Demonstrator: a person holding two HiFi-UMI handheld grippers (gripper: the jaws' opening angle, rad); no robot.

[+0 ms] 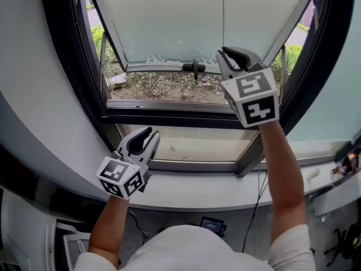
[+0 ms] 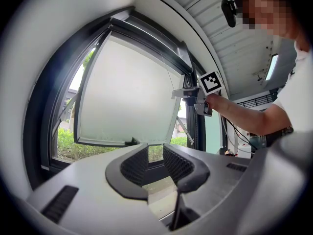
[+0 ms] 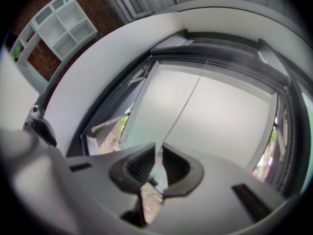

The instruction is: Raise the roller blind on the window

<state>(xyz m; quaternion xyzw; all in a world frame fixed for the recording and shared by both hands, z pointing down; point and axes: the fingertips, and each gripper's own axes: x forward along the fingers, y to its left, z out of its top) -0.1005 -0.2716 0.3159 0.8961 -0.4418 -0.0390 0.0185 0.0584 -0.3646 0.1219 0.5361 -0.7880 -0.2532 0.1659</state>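
Roller blind cord (image 1: 223,16) down the front of the frosted pane (image 1: 169,21), right of the middle, toward the right side of the window frame (image 1: 67,66); no telling the blind's fabric or roller apart from glass and frame here. Seen running into the right gripper (image 3: 158,156), raised high by the pane's lower edge just right of the handle (image 1: 194,68): fingers narrow, a slim gap showing, cord threaded through but seemingly not pinched. Left gripper (image 2: 154,153) low over the left part of the sill (image 1: 186,193), fingers moderately apart, nothing between them but the view of the window.

Likeliest to go wrong first: pulling with that gap unclosed, and so sliding down the cord with no lift at all. Worth closing fully before hauling. Next: tugging at an angle toward the room rather than straight along the line, so rubbing or jamming at the top. Also possible: hauling the wrong run, if looped, and lowering instead of raising; cannot tell from here whether one strand or two. Lastly, jerking hard on so thin a line, risking a snapped cord or a blind winding up unevenly. Better a second grip from the free left gripper, hand over hand, with tension held throughout.
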